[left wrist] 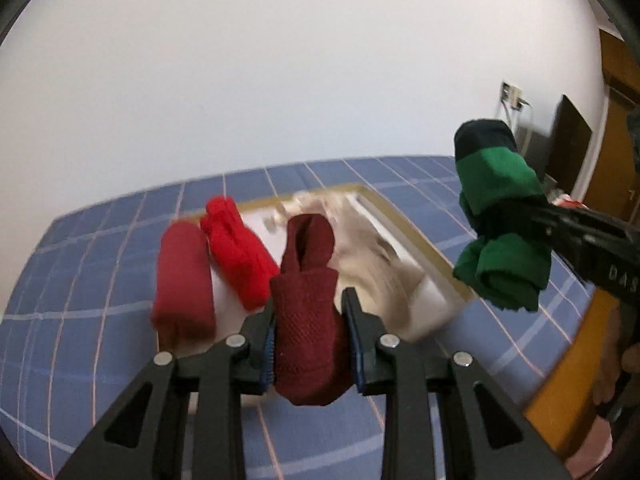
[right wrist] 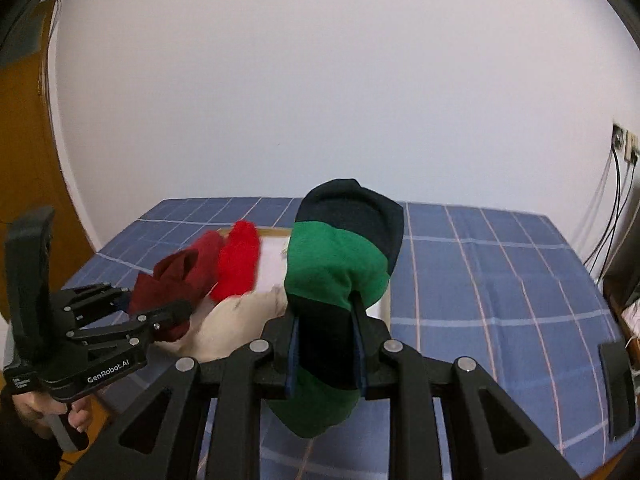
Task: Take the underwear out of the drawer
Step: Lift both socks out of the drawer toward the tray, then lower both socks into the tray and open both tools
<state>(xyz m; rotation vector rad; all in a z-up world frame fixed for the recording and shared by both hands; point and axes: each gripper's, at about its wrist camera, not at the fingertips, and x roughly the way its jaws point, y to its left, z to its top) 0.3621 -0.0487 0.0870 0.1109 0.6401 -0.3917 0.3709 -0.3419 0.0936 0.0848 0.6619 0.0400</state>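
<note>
Left gripper (left wrist: 309,312): holds dark red roll (left wrist: 308,320) tight.
Right gripper (right wrist: 326,332): holds green roll (right wrist: 340,280) tight.
Risk: a fast swing may shake one loose.

blue checked bedcover (right wrist: 500,280), white wall (right wrist: 320,80)

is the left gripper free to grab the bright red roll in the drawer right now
Probably not yet. The left gripper is shut on a maroon roll, so it has no free jaws. The bright red roll itself lies uncovered in the drawer, beside a dark red roll.
</note>
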